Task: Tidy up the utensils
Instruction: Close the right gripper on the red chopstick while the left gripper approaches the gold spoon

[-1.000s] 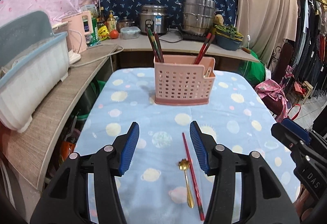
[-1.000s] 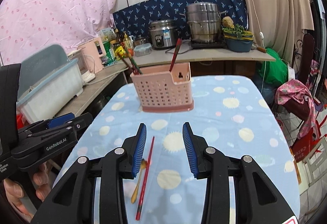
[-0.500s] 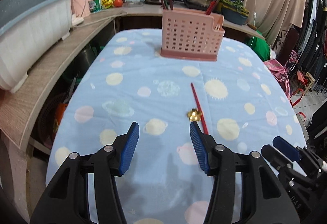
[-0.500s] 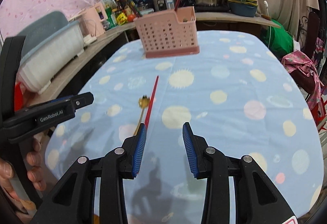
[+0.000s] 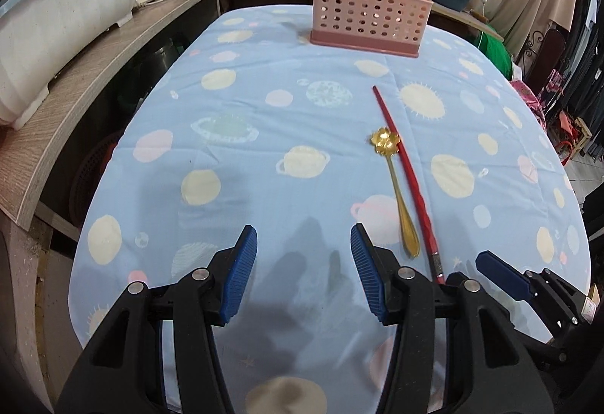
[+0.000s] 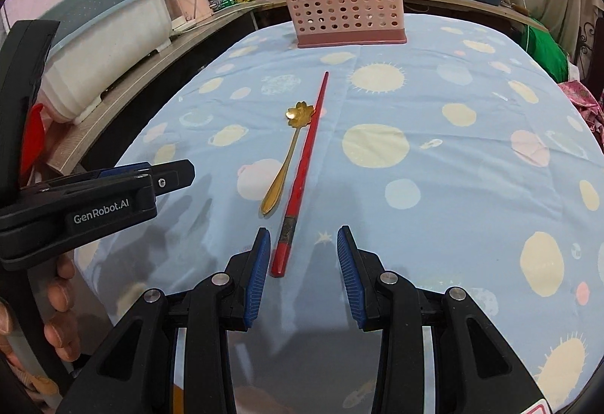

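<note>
My table [image 5: 264, 119] wears a blue cloth printed with planets and suns. At its far end stands the pink perforated utensil holder [image 5: 368, 23], upright, with chopsticks poking out the top. On the cloth between holder and grippers lie a red chopstick [image 6: 302, 168] and a gold flower-bowled spoon [image 6: 287, 157], side by side, the spoon's bowl touching or just beside the chopstick; I can't tell which. My left gripper [image 5: 304, 272] hangs over bare cloth, jaws apart, nothing between them, spoon handle just off its right finger. My right gripper [image 6: 304, 272] has jaws apart too; the chopstick's thick end sits just ahead of its fingers [image 6: 258, 270], near the left one, untouched.
</note>
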`<state>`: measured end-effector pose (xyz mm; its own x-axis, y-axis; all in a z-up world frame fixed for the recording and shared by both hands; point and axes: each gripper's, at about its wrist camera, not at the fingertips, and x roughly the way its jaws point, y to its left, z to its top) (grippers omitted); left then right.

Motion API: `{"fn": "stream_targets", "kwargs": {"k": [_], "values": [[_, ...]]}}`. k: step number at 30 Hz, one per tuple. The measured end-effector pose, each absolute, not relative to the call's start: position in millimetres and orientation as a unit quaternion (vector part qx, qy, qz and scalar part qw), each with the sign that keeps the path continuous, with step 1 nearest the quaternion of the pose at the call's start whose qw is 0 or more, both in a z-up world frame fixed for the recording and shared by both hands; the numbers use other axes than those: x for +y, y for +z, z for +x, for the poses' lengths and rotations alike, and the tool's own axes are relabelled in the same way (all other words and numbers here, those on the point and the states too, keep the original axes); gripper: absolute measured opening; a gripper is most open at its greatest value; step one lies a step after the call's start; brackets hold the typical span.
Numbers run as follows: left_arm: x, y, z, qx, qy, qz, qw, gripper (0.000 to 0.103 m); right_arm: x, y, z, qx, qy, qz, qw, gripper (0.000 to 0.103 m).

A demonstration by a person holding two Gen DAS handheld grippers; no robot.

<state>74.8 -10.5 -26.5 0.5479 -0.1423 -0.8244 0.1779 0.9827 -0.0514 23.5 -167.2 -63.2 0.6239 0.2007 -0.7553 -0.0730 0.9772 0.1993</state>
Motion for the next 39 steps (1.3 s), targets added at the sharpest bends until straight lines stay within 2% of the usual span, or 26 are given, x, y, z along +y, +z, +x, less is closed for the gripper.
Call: {"fn": "stream_targets", "kwargs": {"k": [7,14,20,24,36,39], "values": [[-9.4,-33.3,74.6,0.477,-0.09,0.023,0.874,0.052,-156.0,-70.5,30.6,0.429,0.076,0.059,0.898,0.034],[-10.6,-34.2,75.8,0.478,-0.092,0.024,0.873,0.055,-163.1,-72.3,31.2,0.425,0.056,0.053,0.902,0.007],[-16.6,-35.8,74.7,0.479,-0.097,0.029,0.872,0.057,-176.2,-72.1,28.5,0.424,0.046,0.072,0.901,0.007],[-23.2,-35.0,73.7,0.478,-0.107,0.03,0.871,0.065,-190.9,-68.4,27.0,0.42,0.03,0.092,0.902,0.007],[-58.6,-44.5,75.4,0.483,-0.152,0.033,0.862,0.066,-225.2,-59.9,21.8,0.406,-0.004,0.126,0.905,0.007],[-66.3,-49.9,78.5,0.487,-0.158,0.034,0.859,0.063,-227.0,-60.9,21.4,0.407,-0.004,0.128,0.904,0.007]]}}
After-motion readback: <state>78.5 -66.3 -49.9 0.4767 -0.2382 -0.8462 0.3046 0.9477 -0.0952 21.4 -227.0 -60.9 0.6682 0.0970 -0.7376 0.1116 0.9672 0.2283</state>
